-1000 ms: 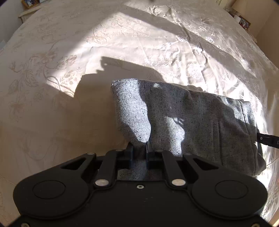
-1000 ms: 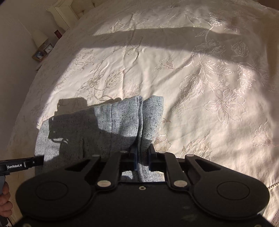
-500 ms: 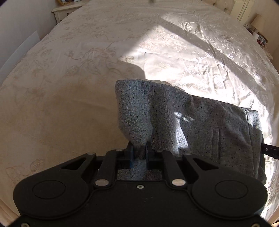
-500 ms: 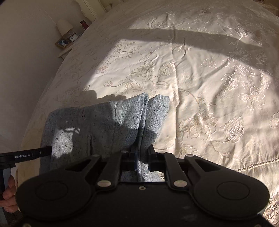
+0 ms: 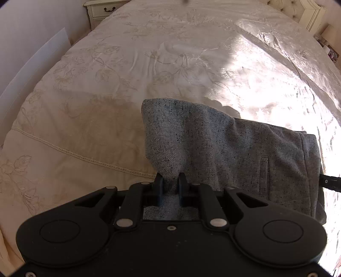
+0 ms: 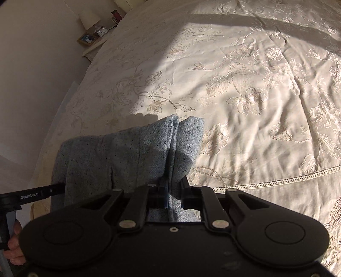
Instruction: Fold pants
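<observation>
Grey speckled pants [image 5: 230,149], folded into a bundle, hang between our two grippers above the bed [image 5: 119,70]. Our left gripper [image 5: 170,183] has its fingers narrowed onto a pinch of fabric at one end; our right gripper [image 6: 173,185] has its fingers clamped on the layered edge at the other end. Beneath lies the cream embroidered bedspread [image 6: 245,89]. A nightstand [image 6: 93,45] carries a lamp [image 6: 89,19].
</observation>
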Available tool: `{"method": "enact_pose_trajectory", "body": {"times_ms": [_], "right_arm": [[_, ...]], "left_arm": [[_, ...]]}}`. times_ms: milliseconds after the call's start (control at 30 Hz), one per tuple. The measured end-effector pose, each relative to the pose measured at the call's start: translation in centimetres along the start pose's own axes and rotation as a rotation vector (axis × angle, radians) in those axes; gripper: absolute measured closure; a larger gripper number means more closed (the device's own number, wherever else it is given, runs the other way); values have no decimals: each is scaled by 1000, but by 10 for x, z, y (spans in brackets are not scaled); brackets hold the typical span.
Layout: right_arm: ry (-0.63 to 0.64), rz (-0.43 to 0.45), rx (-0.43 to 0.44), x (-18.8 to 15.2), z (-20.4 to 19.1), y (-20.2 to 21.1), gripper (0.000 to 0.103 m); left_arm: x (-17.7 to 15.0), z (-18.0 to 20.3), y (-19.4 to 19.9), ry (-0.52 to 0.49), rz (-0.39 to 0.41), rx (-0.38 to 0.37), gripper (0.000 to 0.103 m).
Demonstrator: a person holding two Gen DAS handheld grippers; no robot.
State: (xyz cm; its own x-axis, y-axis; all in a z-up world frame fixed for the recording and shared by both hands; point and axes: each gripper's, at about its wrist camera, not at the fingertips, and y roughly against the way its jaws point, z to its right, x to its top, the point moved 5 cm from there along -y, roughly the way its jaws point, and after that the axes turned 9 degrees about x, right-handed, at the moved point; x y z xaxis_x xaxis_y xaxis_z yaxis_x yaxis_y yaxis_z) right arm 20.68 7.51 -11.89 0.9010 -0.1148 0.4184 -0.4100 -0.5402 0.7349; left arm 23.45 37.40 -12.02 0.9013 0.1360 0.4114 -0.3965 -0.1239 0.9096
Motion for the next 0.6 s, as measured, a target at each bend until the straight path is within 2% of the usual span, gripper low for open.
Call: {"method": "enact_pose_trajectory", "body": {"times_ms": [67, 167, 267, 333, 600], "right_arm": [[-1, 13, -21, 6, -5, -16, 90], [-7, 66, -157, 13, -9, -28, 85], [24, 96, -224, 15, -14, -21, 83], [55, 103, -222, 13, -19, -16, 83], [174, 106, -206, -25, -53, 20, 81]], "left_arm": [[3, -13, -13, 7, -15, 58, 79], [5, -34, -22, 31, -6, 160, 79], [1, -48, -25, 80, -40, 150, 79], [-3, -51, -23, 95, -46, 136, 79], [-29, -34, 19, 70, 8, 197, 78]]}}
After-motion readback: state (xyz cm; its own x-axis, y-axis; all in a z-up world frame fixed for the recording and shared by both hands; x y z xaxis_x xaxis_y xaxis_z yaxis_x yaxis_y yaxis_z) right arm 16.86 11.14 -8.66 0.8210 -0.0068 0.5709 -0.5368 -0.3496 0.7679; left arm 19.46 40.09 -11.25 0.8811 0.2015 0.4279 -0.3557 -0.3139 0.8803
